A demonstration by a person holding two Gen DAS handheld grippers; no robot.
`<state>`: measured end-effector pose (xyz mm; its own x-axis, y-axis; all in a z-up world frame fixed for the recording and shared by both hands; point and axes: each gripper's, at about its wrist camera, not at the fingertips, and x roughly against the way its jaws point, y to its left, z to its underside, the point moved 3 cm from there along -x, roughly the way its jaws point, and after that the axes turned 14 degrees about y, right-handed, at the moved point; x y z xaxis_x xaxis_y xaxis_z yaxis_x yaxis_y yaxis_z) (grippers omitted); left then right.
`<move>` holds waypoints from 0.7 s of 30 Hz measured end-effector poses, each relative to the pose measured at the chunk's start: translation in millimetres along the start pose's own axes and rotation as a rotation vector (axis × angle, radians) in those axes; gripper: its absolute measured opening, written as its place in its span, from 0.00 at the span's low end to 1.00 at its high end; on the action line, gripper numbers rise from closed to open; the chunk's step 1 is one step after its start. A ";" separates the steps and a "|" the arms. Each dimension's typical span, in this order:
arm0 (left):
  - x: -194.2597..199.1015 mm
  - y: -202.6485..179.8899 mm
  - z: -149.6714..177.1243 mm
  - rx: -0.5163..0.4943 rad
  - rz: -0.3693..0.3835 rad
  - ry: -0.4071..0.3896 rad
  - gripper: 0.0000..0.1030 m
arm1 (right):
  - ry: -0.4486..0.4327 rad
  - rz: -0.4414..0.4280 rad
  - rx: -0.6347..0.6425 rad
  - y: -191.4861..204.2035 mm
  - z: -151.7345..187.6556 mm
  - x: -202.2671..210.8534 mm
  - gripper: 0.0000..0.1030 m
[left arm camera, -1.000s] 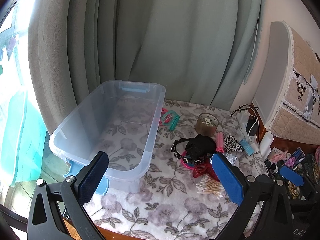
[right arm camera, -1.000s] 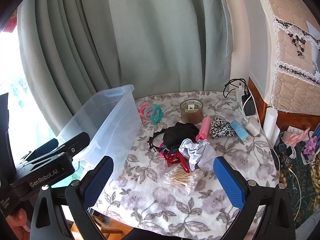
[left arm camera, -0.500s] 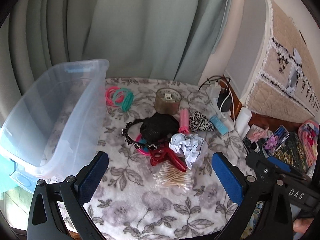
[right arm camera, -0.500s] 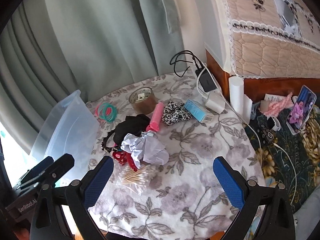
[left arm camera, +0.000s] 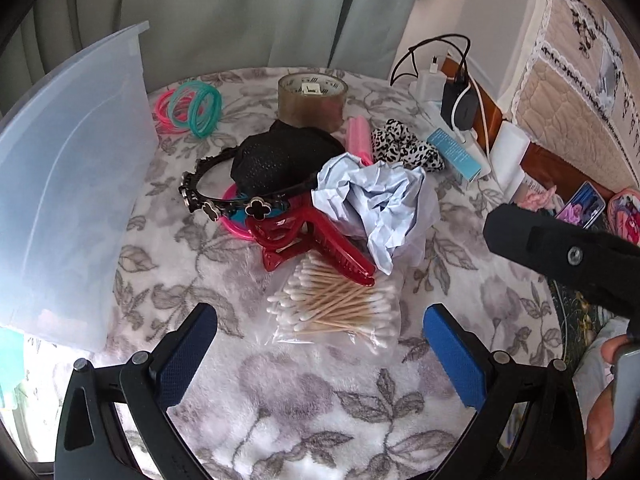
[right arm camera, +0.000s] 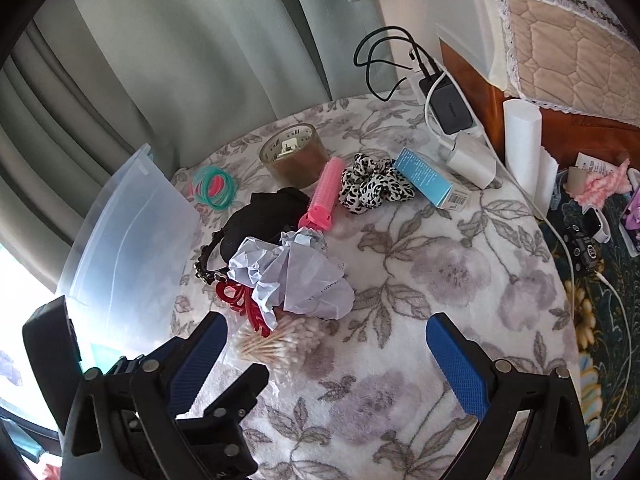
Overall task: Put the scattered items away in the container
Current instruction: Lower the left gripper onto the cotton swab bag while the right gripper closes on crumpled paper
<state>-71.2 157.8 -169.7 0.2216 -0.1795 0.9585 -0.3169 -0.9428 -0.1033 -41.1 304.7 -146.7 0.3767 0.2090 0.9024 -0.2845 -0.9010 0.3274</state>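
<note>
A clear plastic bin (left arm camera: 68, 184) (right arm camera: 128, 236) stands at the left of the floral-cloth table. Beside it lies a heap: a bag of cotton swabs (left arm camera: 336, 304) (right arm camera: 276, 344), a red claw clip (left arm camera: 312, 240), crumpled pale paper (left arm camera: 380, 208) (right arm camera: 296, 276), a black headband (left arm camera: 212, 204) and a black mesh item (left arm camera: 280, 160). Behind are a tape roll (left arm camera: 312, 96) (right arm camera: 294, 156), a pink roller (right arm camera: 324, 196), a leopard scrunchie (right arm camera: 372, 188), teal and pink bands (left arm camera: 192, 108) and a blue box (right arm camera: 428, 180). My left gripper (left arm camera: 320, 356) is open just short of the swabs. My right gripper (right arm camera: 328, 364) is open over bare cloth.
Chargers and black cables (right arm camera: 444, 100) sit at the table's back right, with white rolls (right arm camera: 520, 144) beside them. Green curtains (left arm camera: 240, 8) hang behind. A phone (left arm camera: 580, 208) and small clutter lie on a dark surface to the right. A person's hand (left arm camera: 604, 412) shows at the right edge.
Both grippers have swung right and moved closer to the heap. The bin has slid to the left edge of both views and the swabs now lie just ahead of the left gripper.
</note>
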 end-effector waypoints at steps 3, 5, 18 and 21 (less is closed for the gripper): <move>-13.3 1.4 -0.3 -0.001 0.005 0.037 1.00 | 0.014 0.003 -0.013 -7.4 -6.8 -10.2 0.98; -20.4 1.9 -0.9 -0.004 0.001 0.054 1.00 | 0.029 0.008 -0.033 -15.4 -11.4 -16.8 0.98; -42.2 2.1 -8.7 -0.004 0.043 0.093 1.00 | 0.122 -0.075 0.024 -2.7 -41.1 -65.5 0.91; -41.4 4.6 -10.0 -0.002 0.055 0.093 0.99 | 0.128 -0.107 0.015 -4.7 -48.4 -70.7 0.88</move>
<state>-91.1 163.8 -207.2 0.1178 -0.2037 0.9719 -0.3282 -0.9317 -0.1555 -109.1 312.6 -198.4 0.2887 0.3503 0.8911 -0.2354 -0.8762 0.4206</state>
